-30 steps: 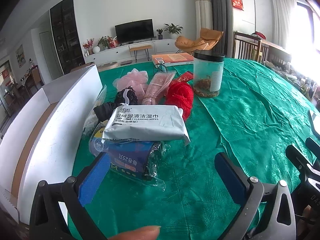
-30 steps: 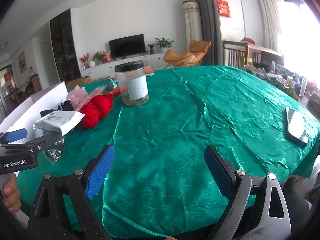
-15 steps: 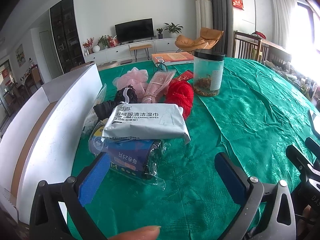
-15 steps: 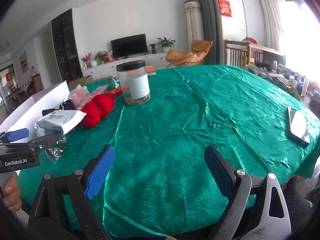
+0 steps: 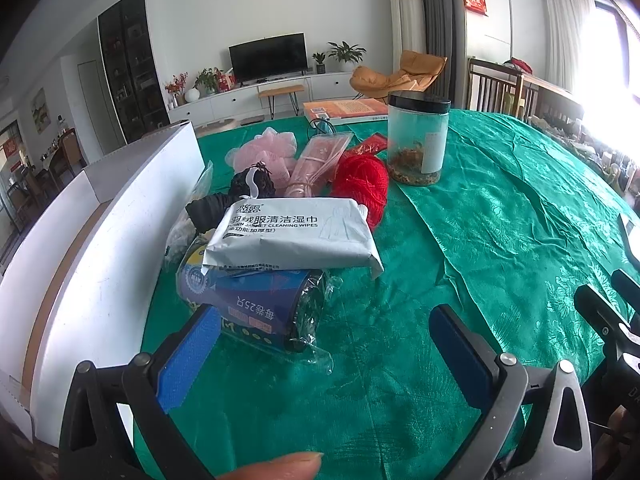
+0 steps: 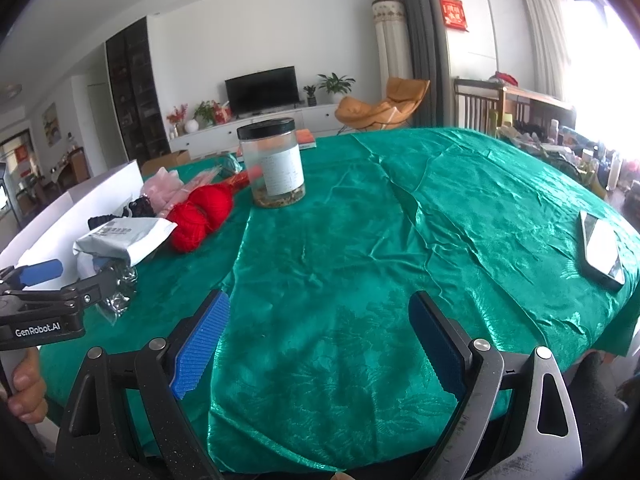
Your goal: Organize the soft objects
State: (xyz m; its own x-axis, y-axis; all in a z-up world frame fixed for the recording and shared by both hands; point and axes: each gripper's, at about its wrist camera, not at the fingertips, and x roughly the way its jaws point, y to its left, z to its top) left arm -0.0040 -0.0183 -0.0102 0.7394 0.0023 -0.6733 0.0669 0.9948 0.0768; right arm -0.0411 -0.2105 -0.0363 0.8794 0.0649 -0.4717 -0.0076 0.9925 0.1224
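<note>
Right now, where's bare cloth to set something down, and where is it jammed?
Free: the green tablecloth between the black-lidded clear jar and the phone, in front of the open right gripper. Crowded: grey wipes pack, red yarn ball and pink pouf bunched along the white box.

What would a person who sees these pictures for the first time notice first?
The shiny green tablecloth fills both views. On its left side, beside a white box, lies a heap of soft things: a grey pack of cleaning wipes resting on a blue wrapped roll, with red yarn behind it. A clear jar with a black lid stands upright near the yarn, and both claws, left and right, are open and empty.
</note>
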